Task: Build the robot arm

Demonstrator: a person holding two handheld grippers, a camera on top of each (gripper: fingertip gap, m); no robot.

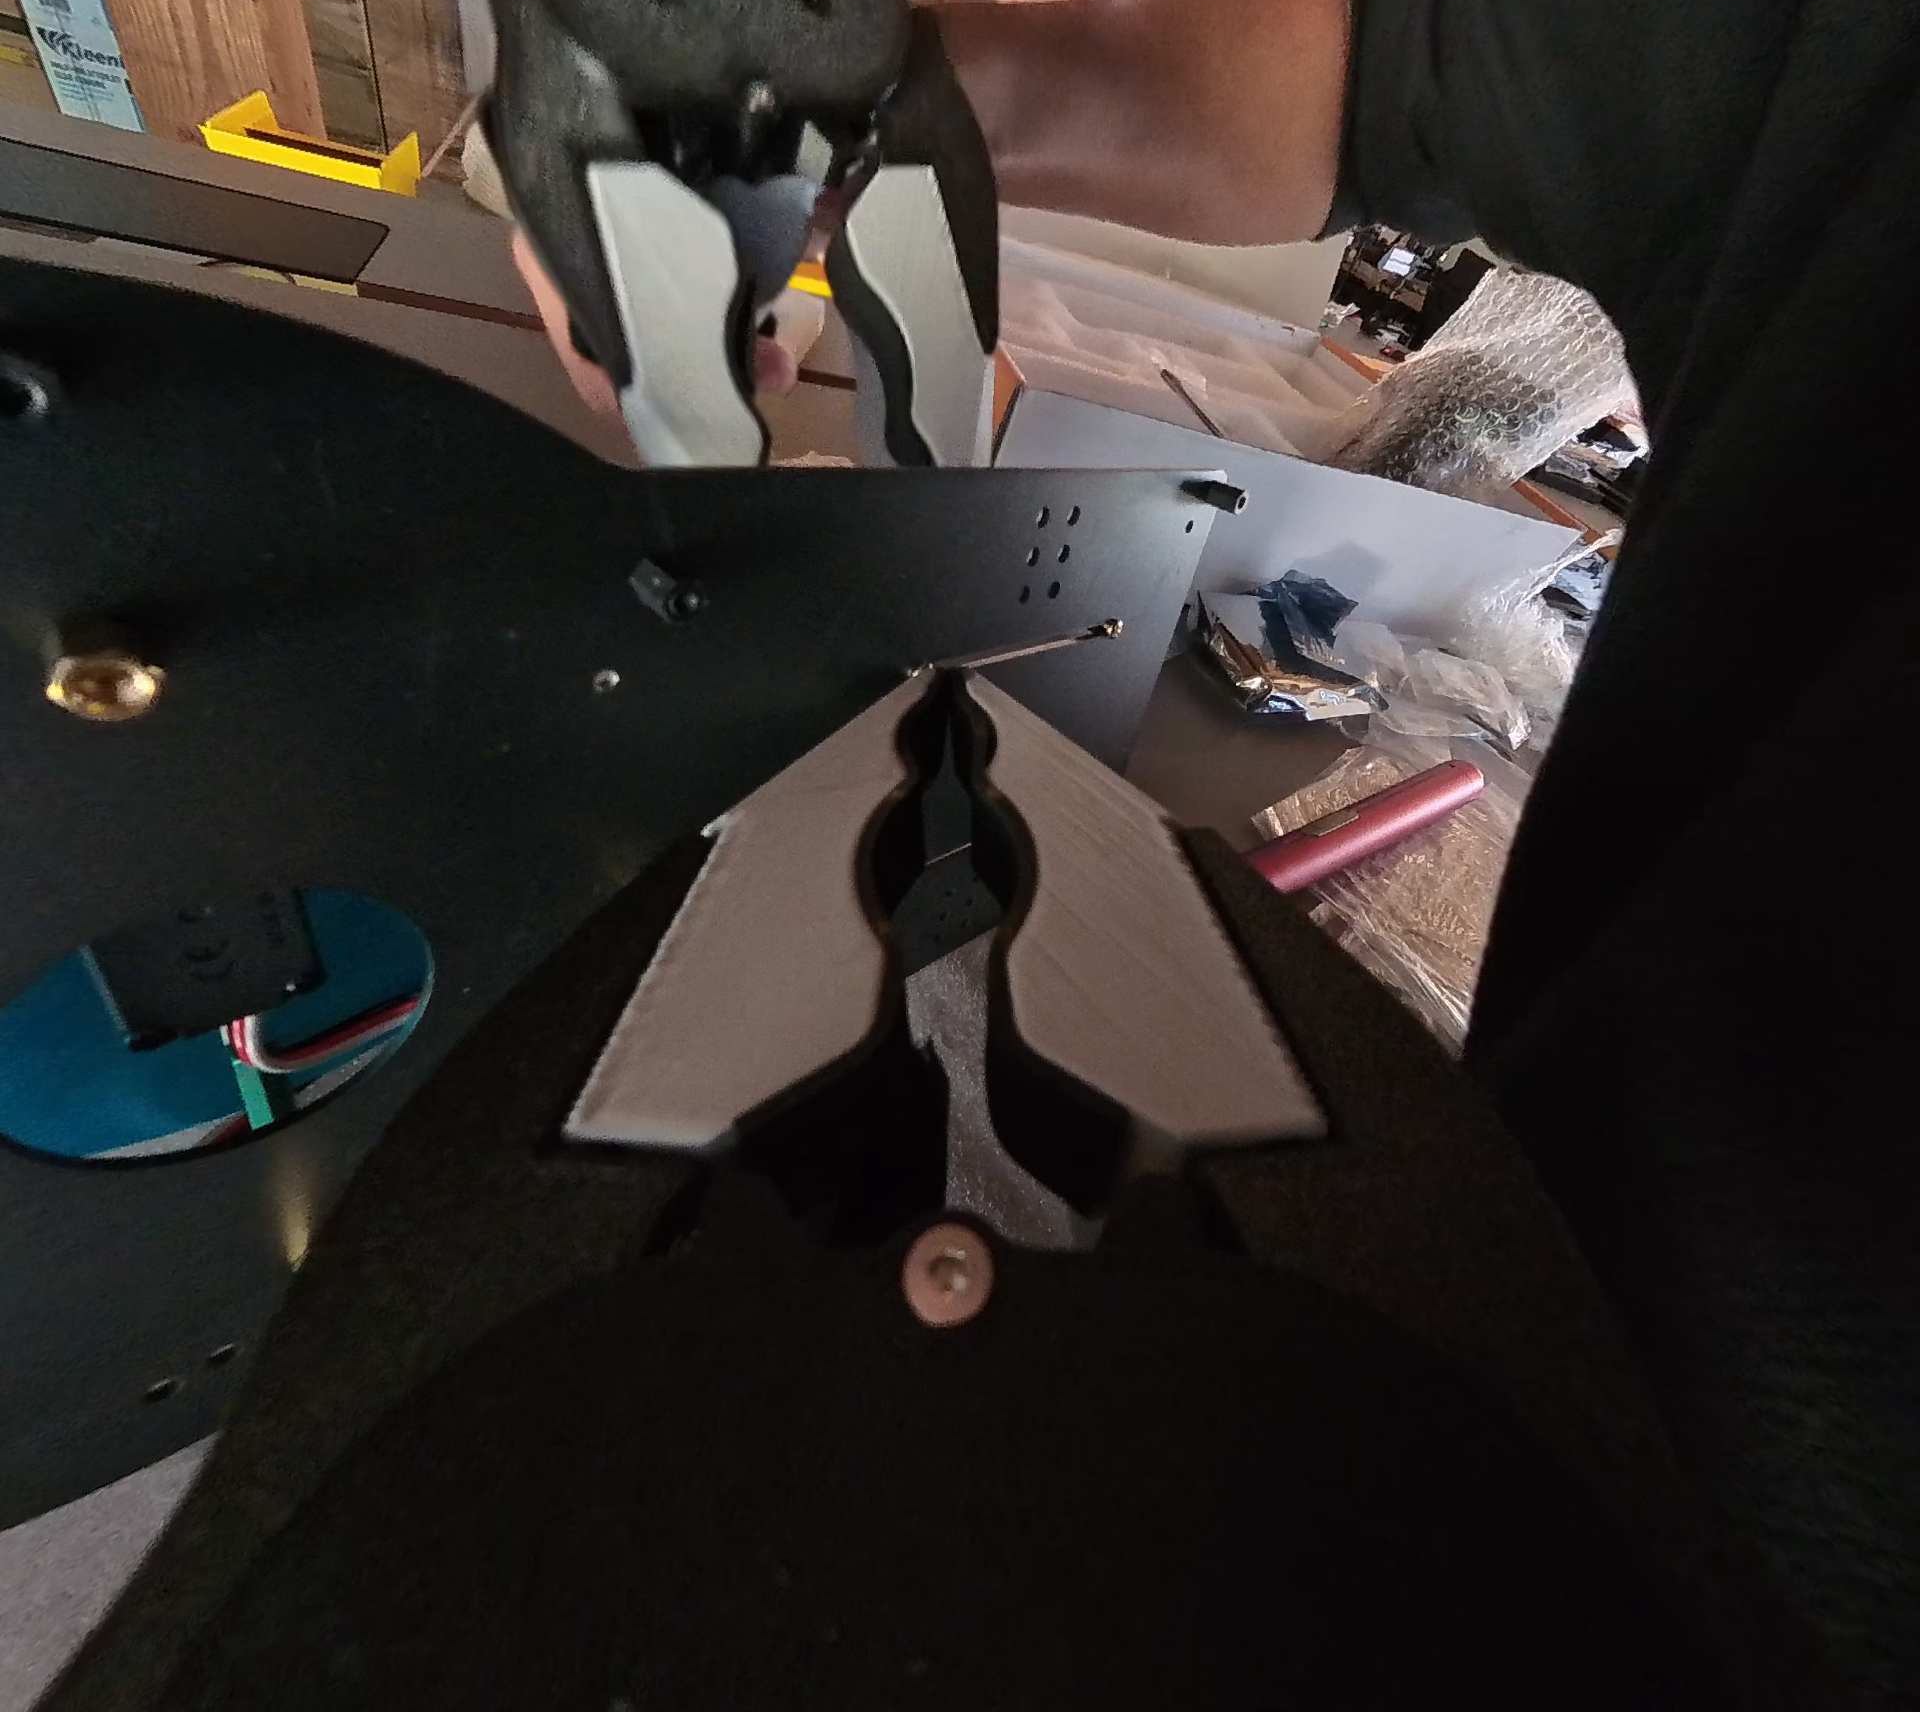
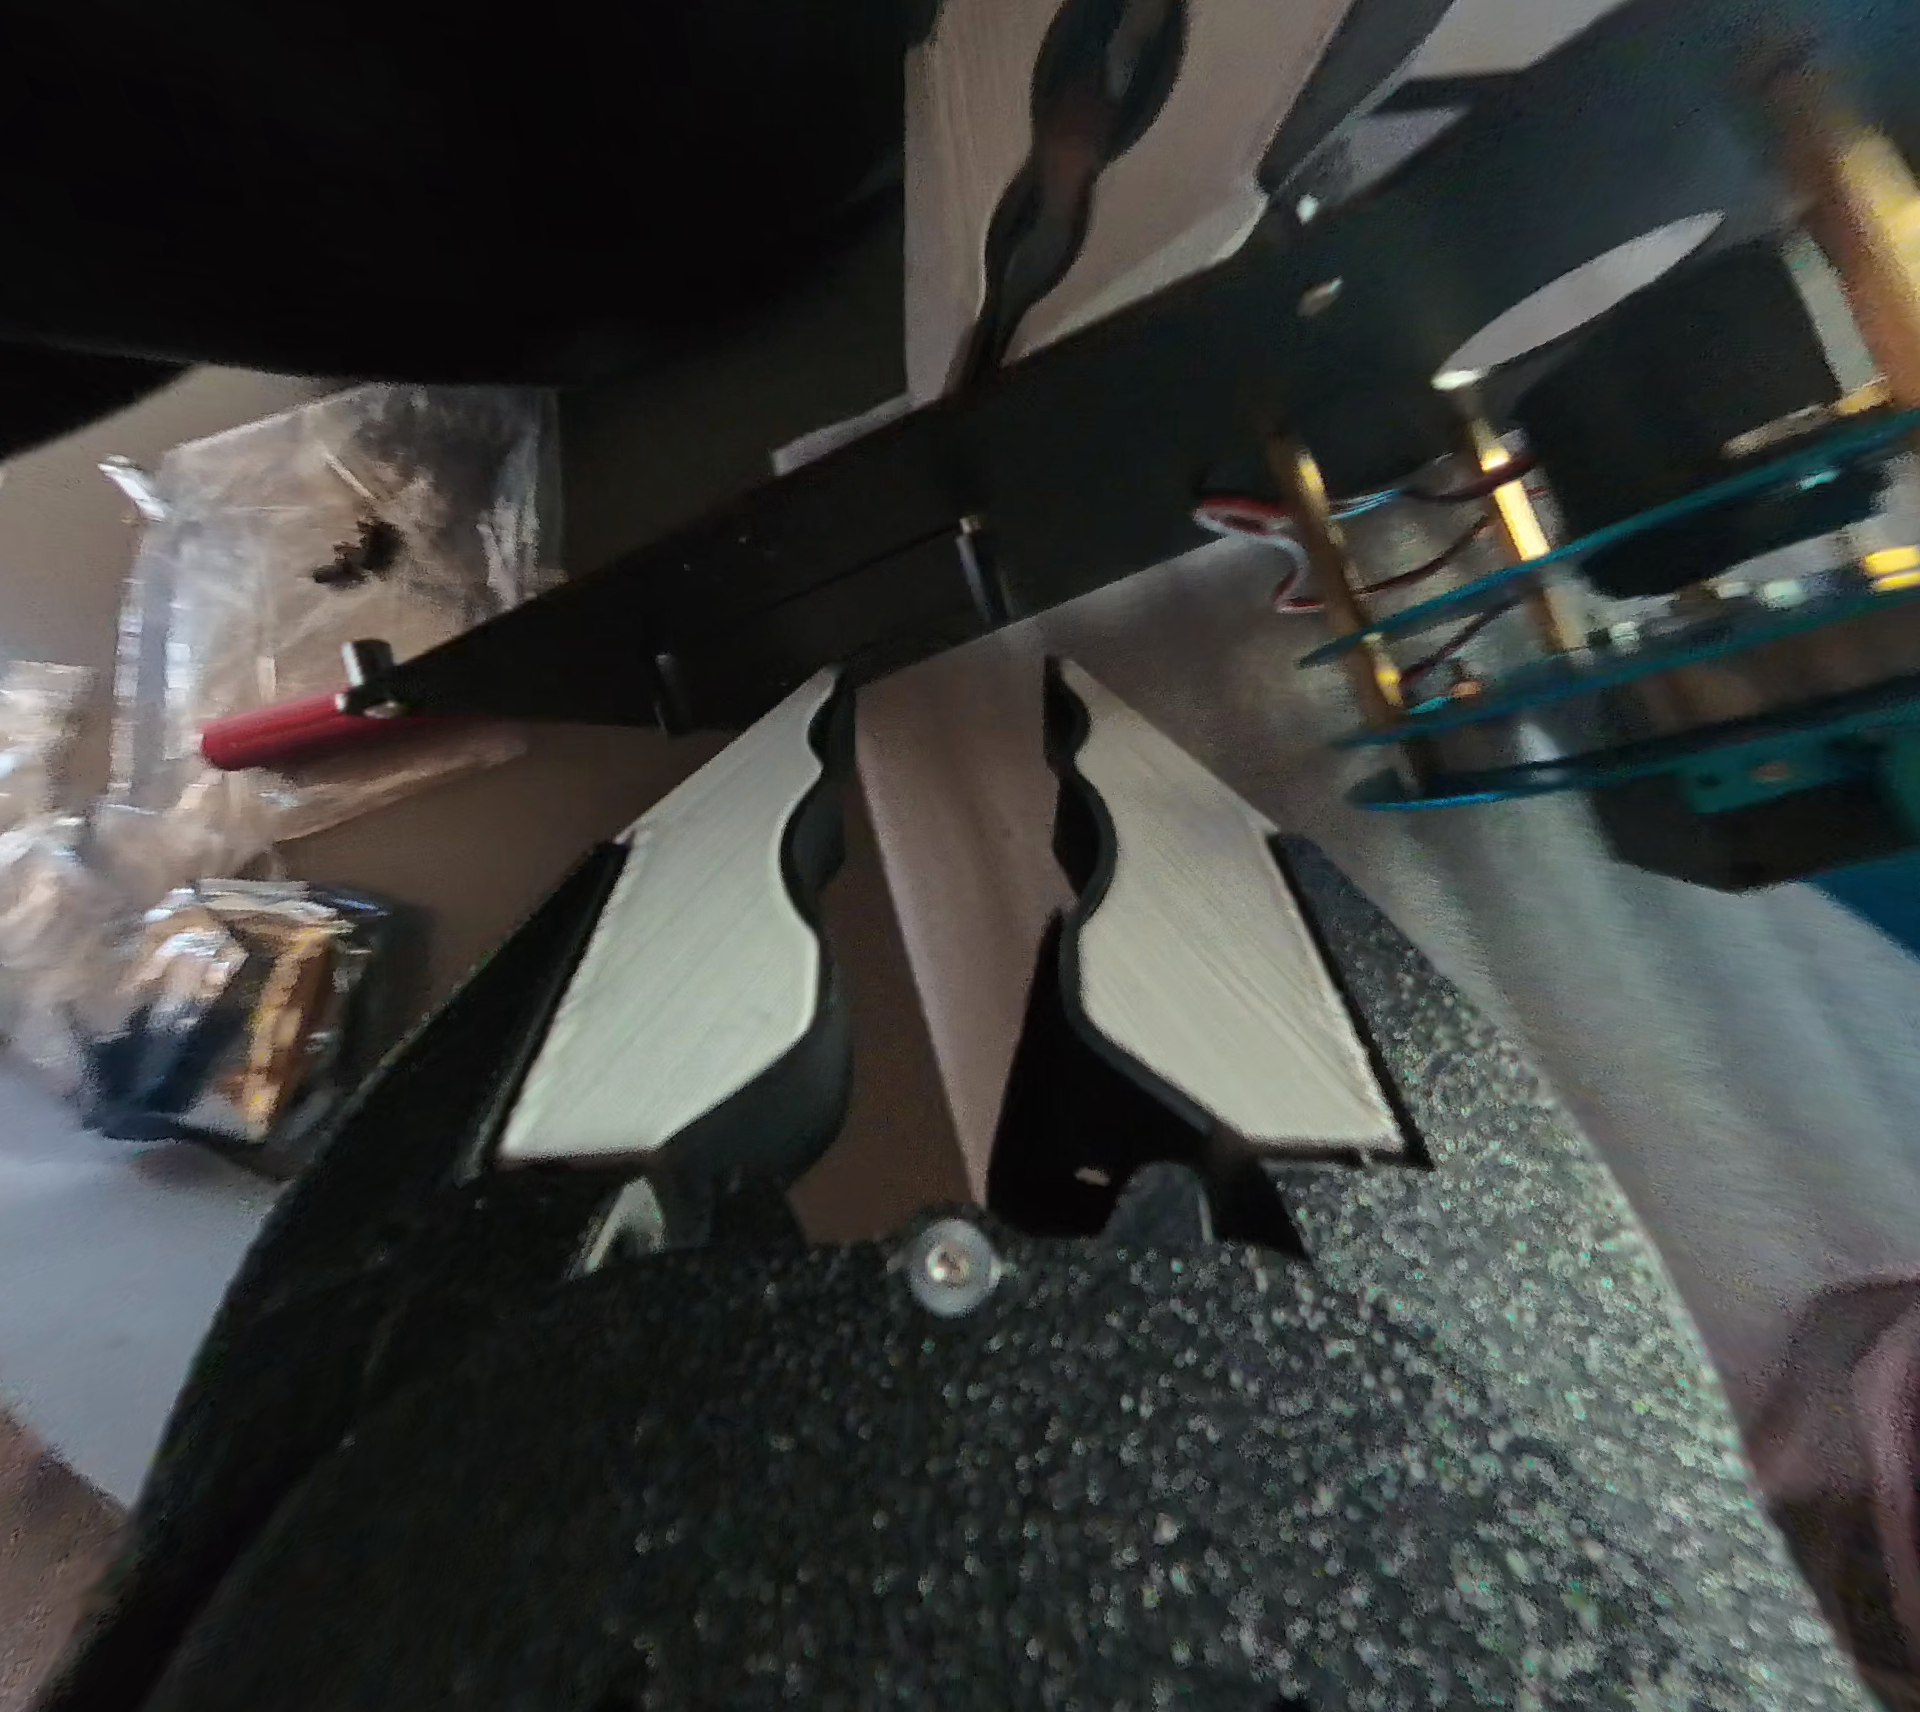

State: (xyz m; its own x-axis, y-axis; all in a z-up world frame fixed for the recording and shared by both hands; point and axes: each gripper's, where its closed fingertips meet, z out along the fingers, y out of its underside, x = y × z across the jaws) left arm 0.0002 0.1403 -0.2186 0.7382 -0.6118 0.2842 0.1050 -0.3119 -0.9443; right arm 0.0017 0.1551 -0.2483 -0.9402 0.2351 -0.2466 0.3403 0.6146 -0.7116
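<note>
The left gripper (image 1: 948, 686) has its fingers drawn together at the tips on the near edge of a black plate (image 1: 416, 582). A thin dark rod (image 1: 1023, 649) lies just past the tips and slants to their right; whether the tips pinch the rod as well as the plate is hard to tell, since the contact point is small and dark. Left of the fingers, the plate carries a brass standoff (image 1: 102, 686), and farther down a round hole shows a blue board (image 1: 125, 1091) with red, white and green wires (image 1: 322, 1039). To the right of the fingers lie a maroon cylinder (image 1: 1361, 826) and crumpled clear bags (image 1: 1455, 686).

The right gripper (image 2: 948, 675) faces the left one from across the plate. Its fingers stand apart with a narrow gap, holding nothing, their tips just beneath the plate's far edge. In the right wrist view the plate runs slantwise across the tips, with the left gripper closed on it from the opposite side. Right of the right fingers, brass posts (image 2: 1330, 571) join stacked blue boards below the plate. Left of them lies the maroon cylinder, blurred.
</note>
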